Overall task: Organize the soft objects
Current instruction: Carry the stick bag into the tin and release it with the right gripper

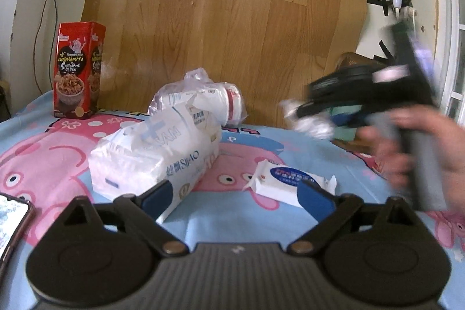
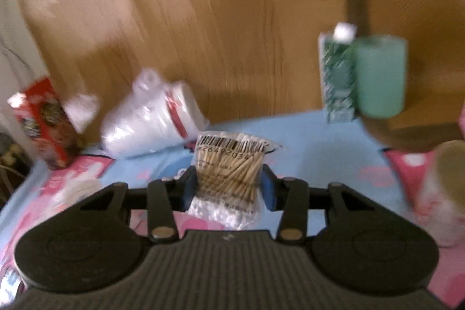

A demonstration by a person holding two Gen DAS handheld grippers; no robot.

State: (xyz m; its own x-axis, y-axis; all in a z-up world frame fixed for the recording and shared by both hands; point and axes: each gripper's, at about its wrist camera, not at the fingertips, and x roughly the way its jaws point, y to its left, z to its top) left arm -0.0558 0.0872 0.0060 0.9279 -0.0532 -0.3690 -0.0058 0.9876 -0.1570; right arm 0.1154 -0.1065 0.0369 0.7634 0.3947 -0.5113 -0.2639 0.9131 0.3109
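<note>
My right gripper is shut on a clear bag of cotton swabs and holds it above the blue cartoon sheet. In the left wrist view the right gripper is blurred at the right, with the white bag in its fingers. My left gripper is open and empty, low over the sheet. A large white tissue pack lies just ahead of its left finger. A small wet-wipe pack lies by its right finger. A bagged stack of white cups lies behind the tissue pack.
A red snack box stands at the back left. A green roll and a green patterned carton sit in a wooden tray at the back right. A phone lies at the left edge. A wood-pattern sheet covers the wall.
</note>
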